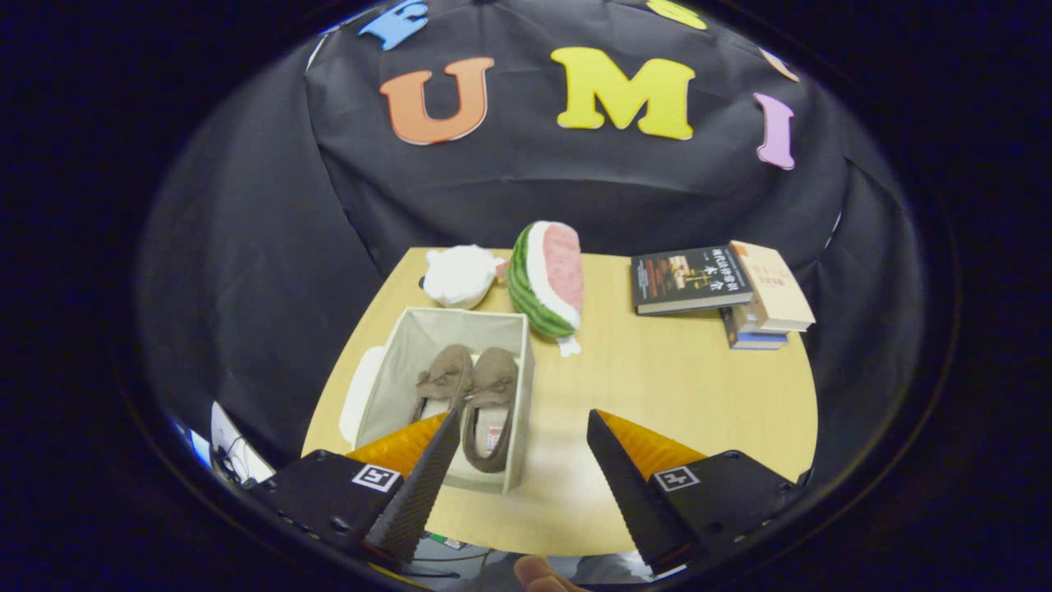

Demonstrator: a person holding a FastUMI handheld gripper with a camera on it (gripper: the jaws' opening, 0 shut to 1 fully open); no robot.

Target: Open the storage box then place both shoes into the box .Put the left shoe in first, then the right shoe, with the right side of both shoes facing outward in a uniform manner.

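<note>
A light grey fabric storage box (pixel 519 386) stands open on the wooden table (pixel 682 386), just ahead of my left finger. Two brown moccasin shoes lie inside it side by side, the left one (pixel 442 380) and the right one (pixel 491 411), toes pointing away from me. The box's white lid (pixel 360 393) lies flat against the box's left side. My gripper (pixel 523 427) hovers above the near part of the table, open, with nothing between its fingers. The left finger (pixel 423 485) overlaps the box's near corner in the view.
A watermelon-slice plush (pixel 546 279) stands just behind the box, with a white plush (pixel 460 275) to its left. A stack of books (pixel 723 292) sits at the table's far right. A fingertip (pixel 538 574) of a person shows below the table's near edge.
</note>
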